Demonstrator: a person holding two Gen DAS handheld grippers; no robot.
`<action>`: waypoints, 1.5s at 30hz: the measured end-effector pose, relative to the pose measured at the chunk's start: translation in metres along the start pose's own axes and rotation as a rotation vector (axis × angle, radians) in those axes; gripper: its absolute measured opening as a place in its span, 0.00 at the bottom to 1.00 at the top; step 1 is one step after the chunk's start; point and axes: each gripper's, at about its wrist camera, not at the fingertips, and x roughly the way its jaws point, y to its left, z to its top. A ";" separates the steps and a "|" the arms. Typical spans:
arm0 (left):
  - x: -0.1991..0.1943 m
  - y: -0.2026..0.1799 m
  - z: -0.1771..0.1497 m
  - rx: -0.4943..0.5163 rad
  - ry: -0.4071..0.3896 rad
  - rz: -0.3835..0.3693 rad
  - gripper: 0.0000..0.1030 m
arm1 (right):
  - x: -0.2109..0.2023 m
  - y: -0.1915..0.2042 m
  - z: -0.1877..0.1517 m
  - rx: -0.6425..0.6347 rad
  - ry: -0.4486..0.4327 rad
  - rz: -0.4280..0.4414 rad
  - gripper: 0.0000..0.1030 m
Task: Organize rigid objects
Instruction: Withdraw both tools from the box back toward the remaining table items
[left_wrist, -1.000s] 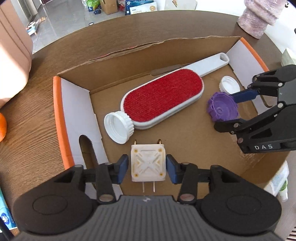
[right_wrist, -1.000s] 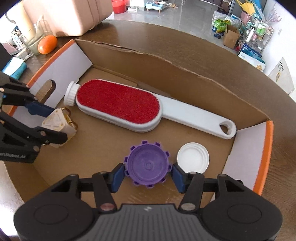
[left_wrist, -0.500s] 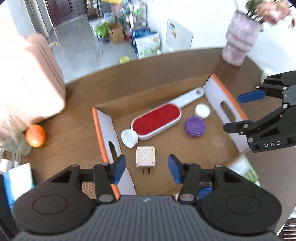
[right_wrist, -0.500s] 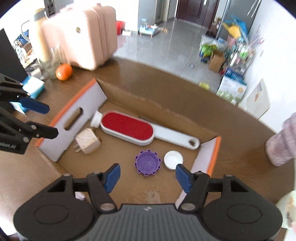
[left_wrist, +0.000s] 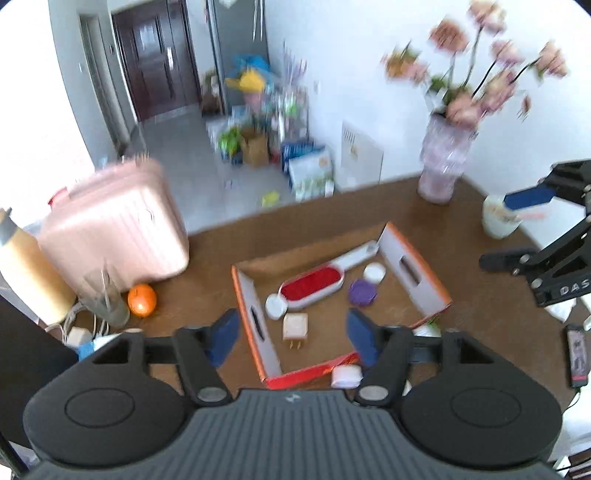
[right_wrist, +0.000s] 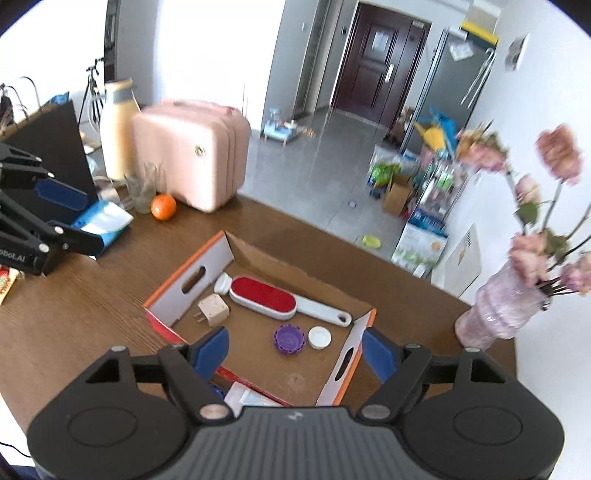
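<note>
An open cardboard box (left_wrist: 417, 271) (right_wrist: 192, 286) with orange-edged flaps lies on the brown table. Inside it rest a red lint brush (left_wrist: 312, 284) (right_wrist: 264, 297), a cream plug adapter (left_wrist: 294, 326) (right_wrist: 213, 309), a purple cap (left_wrist: 363, 291) (right_wrist: 289, 339) and two white caps (left_wrist: 374, 273) (right_wrist: 320, 337), (left_wrist: 275, 306) (right_wrist: 222, 283). My left gripper (left_wrist: 291, 338) hangs high above the box, jaws opening, nothing between them. My right gripper (right_wrist: 295, 350) is likewise high above it, jaws opening and empty. Each gripper shows at the edge of the other's view.
A pink suitcase (left_wrist: 110, 229) (right_wrist: 192, 147), an orange (left_wrist: 142, 300) (right_wrist: 163, 206), a glass (left_wrist: 105, 295) and a beige bottle (right_wrist: 116, 129) stand at the table's left. A flower vase (left_wrist: 445, 166) (right_wrist: 498, 314) and a white cup (left_wrist: 498, 219) are at the right. Small packets (left_wrist: 345, 376) lie near the box's front.
Both grippers let go of the plug adapter and the purple cap, opened wider, and rose well above the box, tilting up so the room shows.
</note>
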 end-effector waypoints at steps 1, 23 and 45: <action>-0.013 -0.003 -0.003 0.001 -0.043 0.002 0.82 | -0.010 0.003 -0.003 -0.002 -0.015 -0.005 0.78; -0.149 -0.082 -0.148 -0.026 -0.727 0.112 1.00 | -0.147 0.063 -0.132 -0.003 -0.581 -0.167 1.00; -0.097 -0.123 -0.374 -0.131 -0.924 0.305 1.00 | -0.101 0.135 -0.406 0.269 -0.887 -0.264 1.00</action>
